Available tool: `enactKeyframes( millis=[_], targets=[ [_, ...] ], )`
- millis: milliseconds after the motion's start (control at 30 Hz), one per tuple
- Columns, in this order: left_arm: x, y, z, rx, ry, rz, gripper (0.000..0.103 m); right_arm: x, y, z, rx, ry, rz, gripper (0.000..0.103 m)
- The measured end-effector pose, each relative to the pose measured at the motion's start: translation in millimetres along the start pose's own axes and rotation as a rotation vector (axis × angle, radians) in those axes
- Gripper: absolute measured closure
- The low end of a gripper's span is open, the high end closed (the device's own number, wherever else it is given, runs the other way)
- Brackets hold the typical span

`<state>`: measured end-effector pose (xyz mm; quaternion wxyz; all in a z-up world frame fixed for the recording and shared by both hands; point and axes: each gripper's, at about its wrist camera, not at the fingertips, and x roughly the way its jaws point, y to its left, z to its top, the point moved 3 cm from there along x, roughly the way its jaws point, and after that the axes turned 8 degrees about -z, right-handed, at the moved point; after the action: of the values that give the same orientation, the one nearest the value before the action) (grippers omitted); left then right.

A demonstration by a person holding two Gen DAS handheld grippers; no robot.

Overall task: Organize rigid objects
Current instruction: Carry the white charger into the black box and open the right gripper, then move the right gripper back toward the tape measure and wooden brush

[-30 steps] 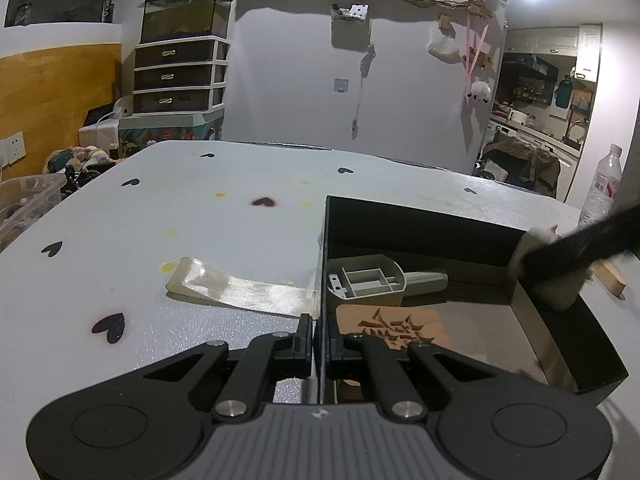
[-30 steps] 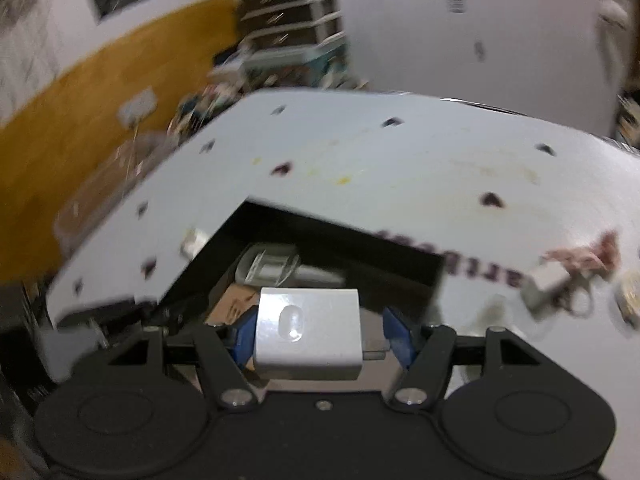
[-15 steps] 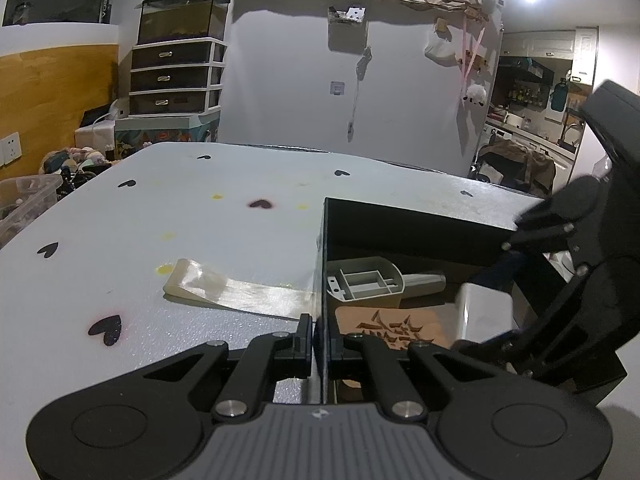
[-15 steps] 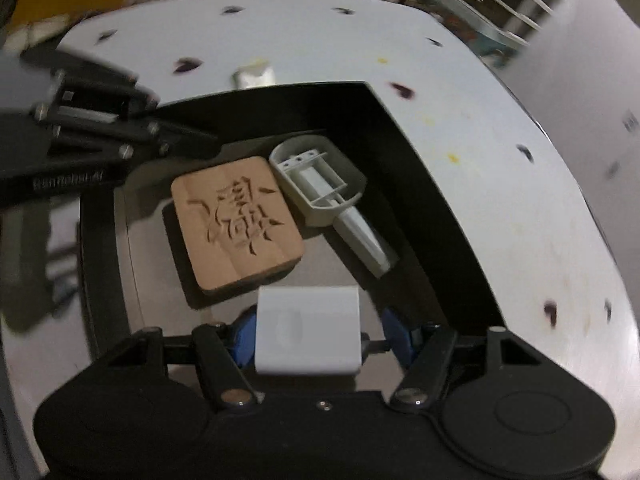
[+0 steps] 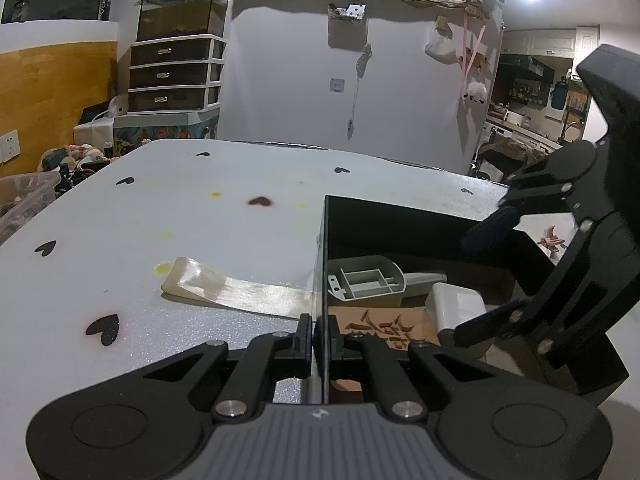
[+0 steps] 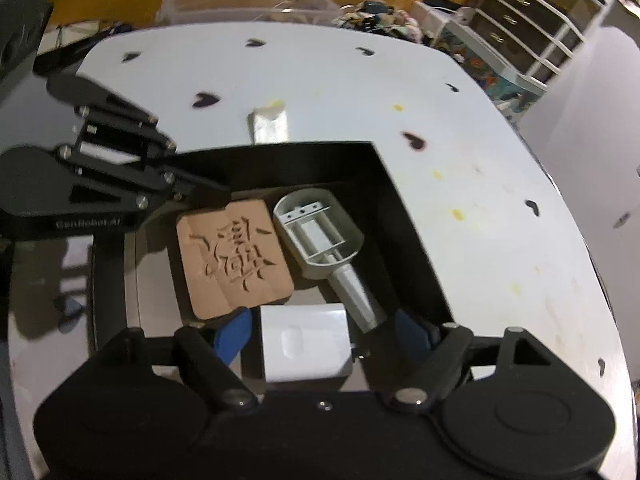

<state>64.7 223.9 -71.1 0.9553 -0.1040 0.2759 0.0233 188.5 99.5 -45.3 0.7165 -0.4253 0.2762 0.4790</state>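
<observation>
The right gripper [image 6: 322,338] has just been opening its jaws around the white block [image 6: 306,344], which now sits between the blue pads [image 6: 234,338] with a gap showing on each side, so it looks released inside the black box [image 6: 416,216]. The left gripper [image 5: 313,334] is clenched on the box's near wall, steadying it. What could go wrong: if the right gripper lifts out at a tilt, 1 pad could catch the block and drag it onto the grey scoop [image 6: 320,232] or the carved wooden tile [image 6: 234,258], both lying just beside it (it is crowded in there). The block itself is a smooth, rounded-edged white piece with a shallow dent on its top face, hard-looking and probably slippery, resting in the box's near corner.
</observation>
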Motion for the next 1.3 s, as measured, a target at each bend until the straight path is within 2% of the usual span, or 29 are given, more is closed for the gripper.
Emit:
enactKeyframes(
  millis=[333,433,600,833,1067,1300],
  targets=[
    [0.0,0.3,0.0,-0.002,0.001,-0.001,0.098,-26.4,-17.0,-10.6,0.272,-0.014,0.017,0.014],
    [0.0,0.3,0.0,-0.002,0.001,-0.001,0.098,-32.1,-20.4,-16.2,0.319,-0.01,0.006,0.013],
    [-0.1,0.2,0.1,-0.002,0.001,-0.001,0.097,-45.6,-25.9,-28.2,0.381,-0.014,-0.05,0.01],
    [-0.2,0.2,0.3,-0.002,0.0,-0.001,0.097,-63.8,-46.5,-55.0,0.541,-0.019,-0.144,0.002],
    [-0.4,0.1,0.6,-0.002,0.001,-0.001,0.097,-79.4,-72.0,-102.2,0.732,0.005,-0.291,0.0],
    [0.2,1.1,-0.5,0.0,0.002,0.001,0.098,-92.6,-100.9,-158.5,0.948,0.025,-0.391,0.0]
  ],
)
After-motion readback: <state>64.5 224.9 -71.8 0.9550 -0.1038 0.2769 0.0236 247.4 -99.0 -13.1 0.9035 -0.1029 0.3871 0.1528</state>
